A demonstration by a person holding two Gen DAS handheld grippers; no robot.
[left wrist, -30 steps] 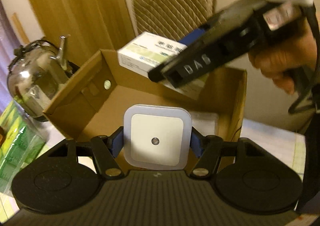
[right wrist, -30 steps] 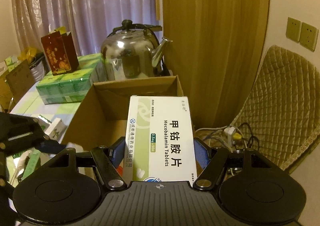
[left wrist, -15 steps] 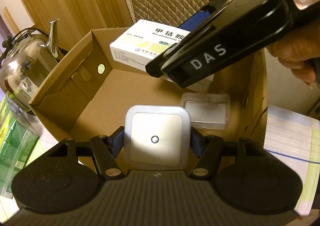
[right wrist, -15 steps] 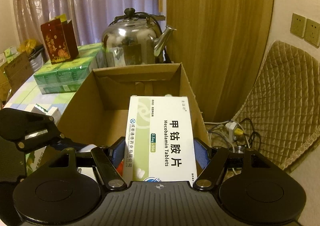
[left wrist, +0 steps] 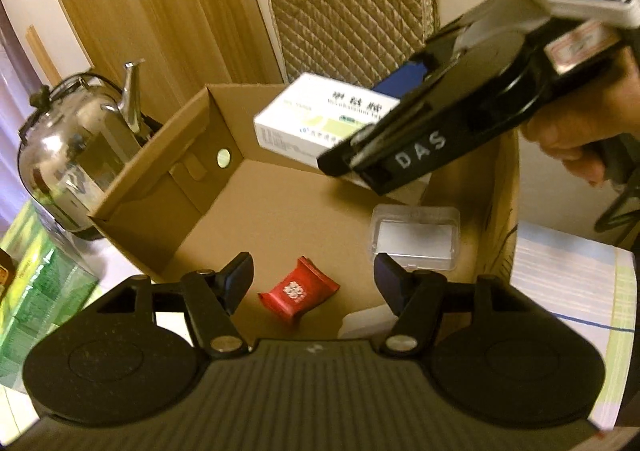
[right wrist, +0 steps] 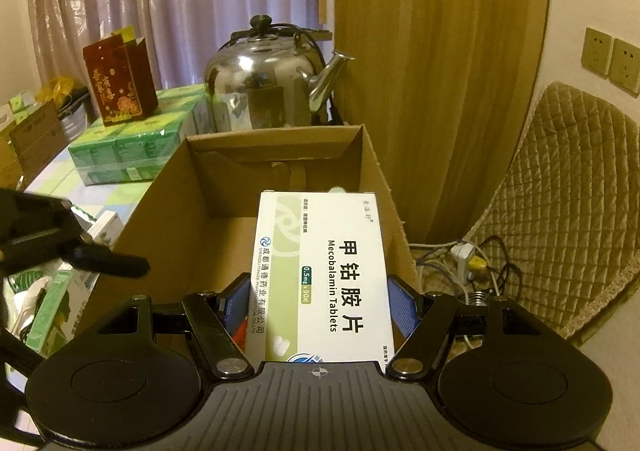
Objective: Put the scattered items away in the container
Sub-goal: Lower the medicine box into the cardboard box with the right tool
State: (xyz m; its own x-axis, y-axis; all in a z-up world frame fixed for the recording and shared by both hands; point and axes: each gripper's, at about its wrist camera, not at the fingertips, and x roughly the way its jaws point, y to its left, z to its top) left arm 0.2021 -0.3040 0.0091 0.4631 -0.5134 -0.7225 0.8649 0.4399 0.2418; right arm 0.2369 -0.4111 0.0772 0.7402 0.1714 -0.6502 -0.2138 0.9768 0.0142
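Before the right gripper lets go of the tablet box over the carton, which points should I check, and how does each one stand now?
1. The tablet box is held firmly between the jaws of the right gripper: ok.
2. The tablet box is above the opening of the cardboard carton, not over its rim: ok.
3. The left gripper is open and carries nothing: ok.
4. The left gripper is clear of the drop path: cannot tell, it hangs over the near edge of the carton.
5. Bare floor is free for landing, apart from the red packet and the clear plastic case: ok.
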